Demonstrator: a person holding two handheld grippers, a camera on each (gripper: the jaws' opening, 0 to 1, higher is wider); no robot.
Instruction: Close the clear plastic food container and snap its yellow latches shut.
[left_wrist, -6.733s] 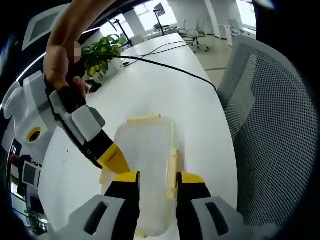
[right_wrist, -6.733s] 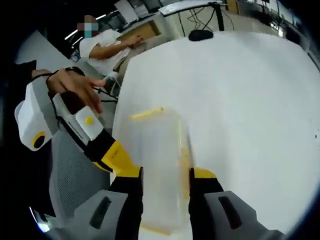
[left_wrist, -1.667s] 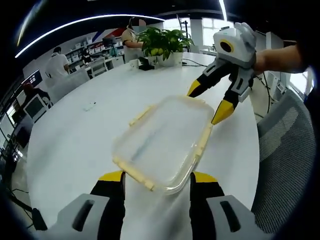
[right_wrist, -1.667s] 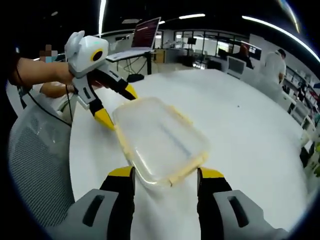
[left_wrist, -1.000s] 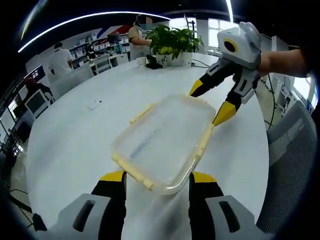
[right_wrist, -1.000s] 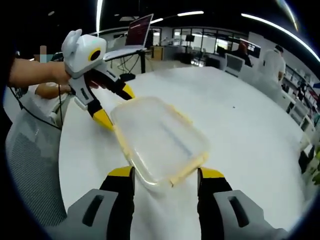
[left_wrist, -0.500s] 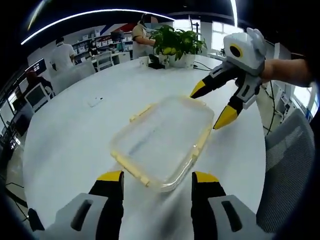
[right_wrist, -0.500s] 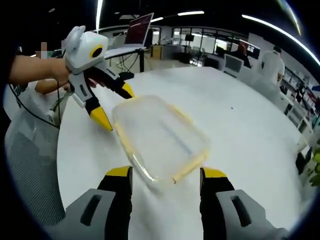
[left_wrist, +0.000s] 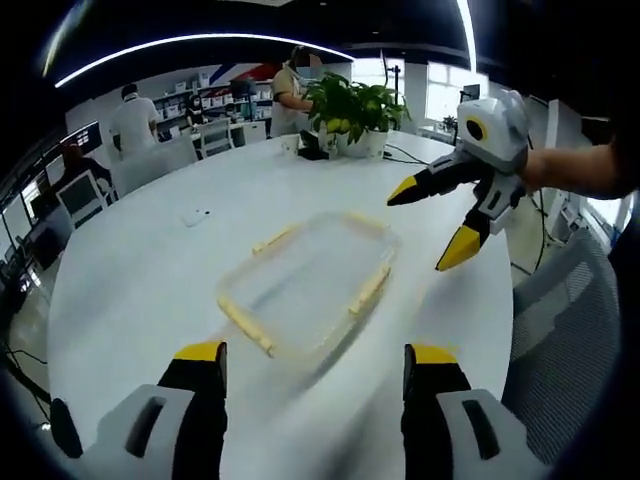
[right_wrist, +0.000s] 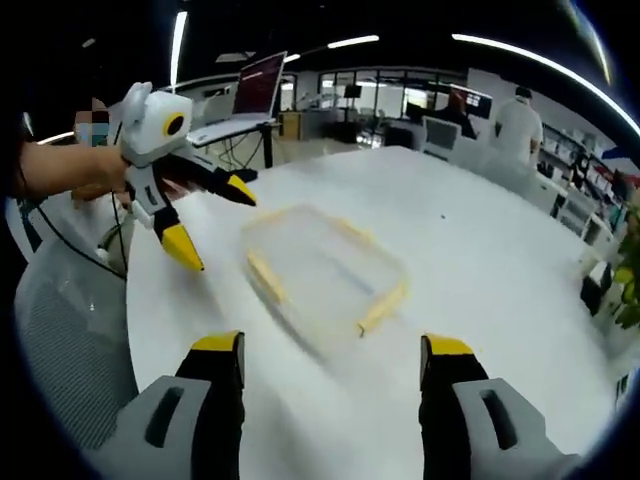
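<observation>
- Left gripper (left_wrist: 315, 362): jaws spread wide, nothing betw them, held above the white table (left_wrist: 130, 290).
- Clear container (left_wrist: 305, 288) w/ yellow latches (left_wrist: 245, 327) lies flat on table, ahead of left gripper's tips, apart from them; lid looks on, blurred so can't tell if latches are snapped.
- Right gripper (left_wrist: 428, 222) seen from left gripper view: beyond container's far right corner, jaws wide apart, empty, not touching it.
- Potted plant (left_wrist: 350, 100) far across table; people at desks behind.
- Right gripper view: own jaws wide apart, empty; container (right_wrist: 325, 265) ahead, centred, clear of tips.
- Left gripper (right_wrist: 205, 225) there: off to the left of the container, open, hand (right_wrist: 70, 165) gripping it.
- Mesh chair (right_wrist: 60, 340) low left.
</observation>
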